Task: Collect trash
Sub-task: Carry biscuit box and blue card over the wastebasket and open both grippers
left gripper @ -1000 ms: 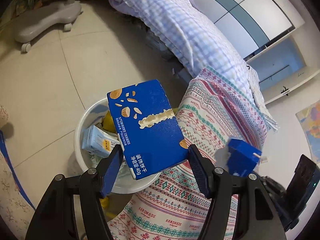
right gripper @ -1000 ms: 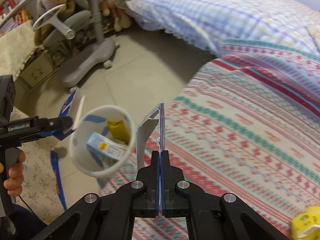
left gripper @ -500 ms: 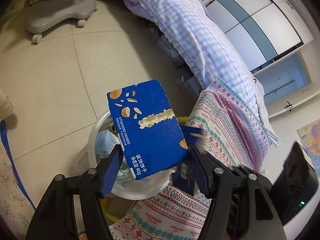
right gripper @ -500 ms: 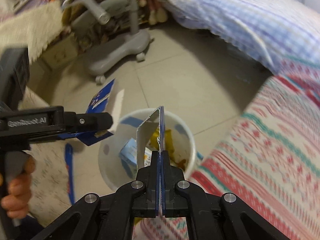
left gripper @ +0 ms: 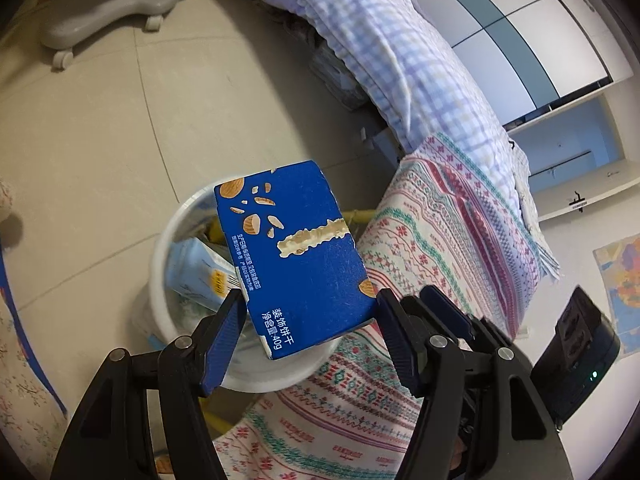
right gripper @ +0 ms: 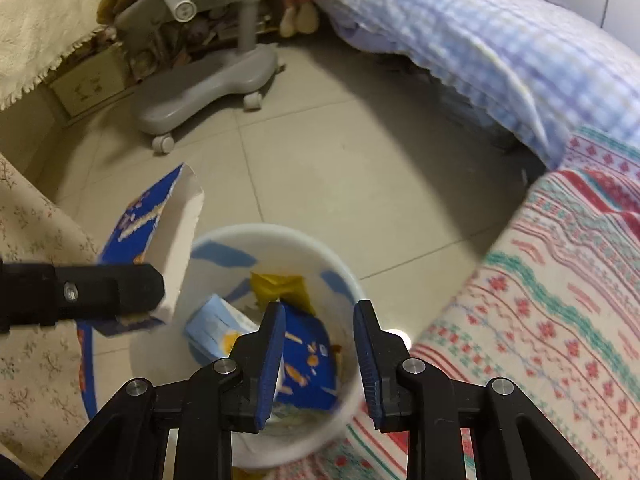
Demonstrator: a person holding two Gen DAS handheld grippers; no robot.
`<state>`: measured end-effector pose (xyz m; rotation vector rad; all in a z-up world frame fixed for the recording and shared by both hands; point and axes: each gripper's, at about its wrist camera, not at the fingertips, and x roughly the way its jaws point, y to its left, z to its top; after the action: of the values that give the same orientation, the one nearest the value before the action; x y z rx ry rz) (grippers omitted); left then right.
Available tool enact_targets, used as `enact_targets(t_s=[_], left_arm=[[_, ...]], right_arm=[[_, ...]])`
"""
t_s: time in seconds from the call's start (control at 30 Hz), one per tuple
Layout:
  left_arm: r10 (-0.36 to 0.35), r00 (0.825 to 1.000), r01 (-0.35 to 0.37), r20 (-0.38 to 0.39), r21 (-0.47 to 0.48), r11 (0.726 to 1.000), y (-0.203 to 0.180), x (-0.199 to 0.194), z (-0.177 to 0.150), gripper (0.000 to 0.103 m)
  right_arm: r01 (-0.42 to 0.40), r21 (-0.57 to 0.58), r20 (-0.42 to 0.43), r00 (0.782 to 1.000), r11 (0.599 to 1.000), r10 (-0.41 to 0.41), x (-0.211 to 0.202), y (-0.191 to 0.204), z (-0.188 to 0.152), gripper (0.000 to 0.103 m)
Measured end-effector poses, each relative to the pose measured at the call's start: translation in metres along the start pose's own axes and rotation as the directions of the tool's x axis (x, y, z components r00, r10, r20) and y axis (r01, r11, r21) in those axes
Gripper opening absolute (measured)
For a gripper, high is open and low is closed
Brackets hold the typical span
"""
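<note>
Left wrist view: the left gripper (left gripper: 308, 312) is clamped on a blue biscuit box (left gripper: 292, 256), held above the white bin (left gripper: 160, 264) that stands on the tiled floor (left gripper: 100, 128) against the patterned bedspread (left gripper: 440, 248).

Right wrist view: the right gripper (right gripper: 320, 344) hangs over the bin (right gripper: 280, 236), its jaws just opened and apart; a blue carton piece (right gripper: 308, 364) lies inside the bin below them, untouched. The left gripper's (right gripper: 120, 292) box (right gripper: 156, 224) is at the bin's left rim.

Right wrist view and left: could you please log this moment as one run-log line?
left gripper: shut on blue box | right gripper: jaws just opening, empty | blue piece: in white bin
</note>
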<state>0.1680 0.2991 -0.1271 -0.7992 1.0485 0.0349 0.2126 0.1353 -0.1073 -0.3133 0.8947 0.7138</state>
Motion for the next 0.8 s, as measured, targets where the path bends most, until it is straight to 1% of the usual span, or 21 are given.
enact_targets(t_s=[0.1, 0.17, 0.33, 0.4, 0.47, 0.67, 0.8], left_arm=[[-0.041, 0.999, 0.041, -0.011, -0.024, 0.999, -0.005, 0.008, 0.002, 0.07], [-0.063, 0.998, 0.063, -0.01, -0.02, 0.998, -0.012, 0.013, 0.004, 0.072], [-0.044, 0.998, 0.043, 0.033, 0.034, 0.998, -0.026, 0.008, 0.005, 0.073], [-0.033, 0.998, 0.03, 0.053, 0.058, 0.998, -0.029, 0.003, 0.004, 0.073], [-0.025, 0.998, 0.02, 0.066, 0.075, 0.997, -0.031, 0.0, 0.003, 0.073], [-0.034, 0.998, 0.028, 0.058, 0.107, 0.994, -0.04, 0.0, -0.003, 0.073], [-0.033, 0.999, 0.025, 0.041, 0.18, 0.983, -0.066, 0.005, -0.013, 0.073]], right_arm=[[0.003, 0.026, 0.002, 1.0, 1.0, -0.004, -0.01, -0.011, -0.009, 0.032], [-0.006, 0.062, 0.014, 1.0, 0.998, 0.005, -0.019, -0.019, -0.016, 0.032], [-0.031, 0.154, 0.047, 0.999, 0.988, 0.024, -0.041, -0.04, -0.026, 0.032], [-0.035, 0.172, 0.056, 0.998, 0.985, 0.026, -0.051, -0.047, -0.029, 0.034], [-0.026, 0.17, 0.062, 0.998, 0.985, 0.016, -0.059, -0.048, -0.032, 0.037], [0.011, 0.144, 0.054, 0.998, 0.99, -0.019, -0.089, -0.057, -0.043, 0.038], [0.048, 0.136, 0.054, 0.997, 0.99, -0.056, -0.112, -0.068, -0.048, 0.041]])
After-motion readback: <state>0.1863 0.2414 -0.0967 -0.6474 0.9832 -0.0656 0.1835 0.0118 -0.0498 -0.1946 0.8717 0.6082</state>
